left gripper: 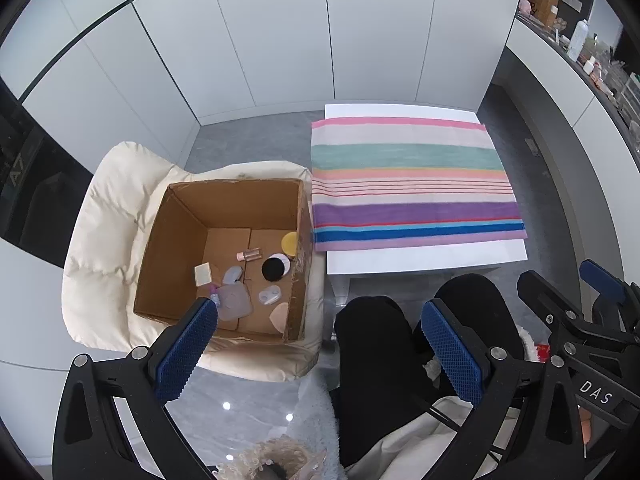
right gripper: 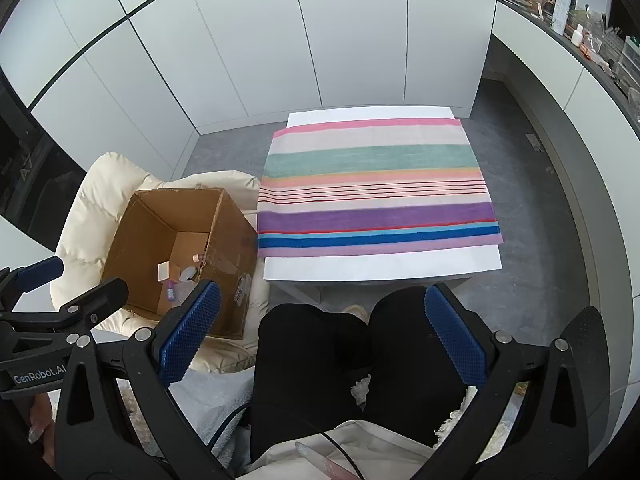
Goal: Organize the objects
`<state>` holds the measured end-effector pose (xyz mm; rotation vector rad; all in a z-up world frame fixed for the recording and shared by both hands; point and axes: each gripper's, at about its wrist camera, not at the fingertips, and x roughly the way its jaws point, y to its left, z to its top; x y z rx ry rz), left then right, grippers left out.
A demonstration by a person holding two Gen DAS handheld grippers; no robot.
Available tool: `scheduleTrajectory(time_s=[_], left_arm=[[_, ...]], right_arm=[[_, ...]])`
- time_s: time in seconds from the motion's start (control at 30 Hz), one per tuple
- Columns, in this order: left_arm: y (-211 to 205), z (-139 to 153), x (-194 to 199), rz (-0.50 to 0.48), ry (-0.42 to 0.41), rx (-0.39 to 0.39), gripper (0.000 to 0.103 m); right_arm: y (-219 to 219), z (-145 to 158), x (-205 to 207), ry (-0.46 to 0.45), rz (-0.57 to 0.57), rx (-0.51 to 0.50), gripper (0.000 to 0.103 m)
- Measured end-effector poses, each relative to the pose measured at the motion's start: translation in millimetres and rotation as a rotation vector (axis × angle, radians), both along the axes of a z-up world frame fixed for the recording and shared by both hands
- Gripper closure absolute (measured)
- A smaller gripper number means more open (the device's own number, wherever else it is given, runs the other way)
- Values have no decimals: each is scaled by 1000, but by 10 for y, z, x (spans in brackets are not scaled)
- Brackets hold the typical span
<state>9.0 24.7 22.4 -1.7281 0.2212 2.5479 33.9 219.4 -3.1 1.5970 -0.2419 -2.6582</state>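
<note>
A brown cardboard box point(left gripper: 224, 256) sits open on a puffy cream cushion point(left gripper: 104, 232), on the left side of the person. Down at the bottom of the box lie lots of small things. There is a yellow round puff point(left gripper: 289, 242) by the right wall, and a little pink bottle point(left gripper: 249, 255) lying on its side near the middle. A black round pad point(left gripper: 272, 269) rests on top of a white round one point(left gripper: 285, 263). There is also a pale square block point(left gripper: 203, 274), a light blue case point(left gripper: 232, 275), a flat greyish-pink square case point(left gripper: 236, 301), a small white case with two round cups point(left gripper: 269, 295) and a peach sponge point(left gripper: 279, 314) in the near right corner.

Just beside the box is a white surface point(left gripper: 420, 258). A striped towel point(left gripper: 412, 184) is spread flat on it — pink, green, purple and blue stripes. Nothing else lies on the towel.

The left tongs point(left gripper: 320, 344) are spread wide apart and hold nothing. One blue pad point(left gripper: 188, 352) hangs over the near edge of the box, and the other is over the person's black trousers point(left gripper: 380, 360).

The right tongs point(right gripper: 320, 336) are spread wide too, with nothing between them — they hang above the person's knees, in front of the surface.

White cupboard doors point(left gripper: 280, 40) stand behind it all, and a dark shelf point(left gripper: 580, 52) with a white bottle is far off on the right.
</note>
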Motion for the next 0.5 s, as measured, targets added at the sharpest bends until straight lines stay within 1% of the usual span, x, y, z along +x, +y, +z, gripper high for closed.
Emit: scheduleTrajectory(time_s=[0.5], left_arm=[[17,-24,-13,-1,-11,3,0]], right_arm=[[4,-38,8,-2,-1,-1,0]])
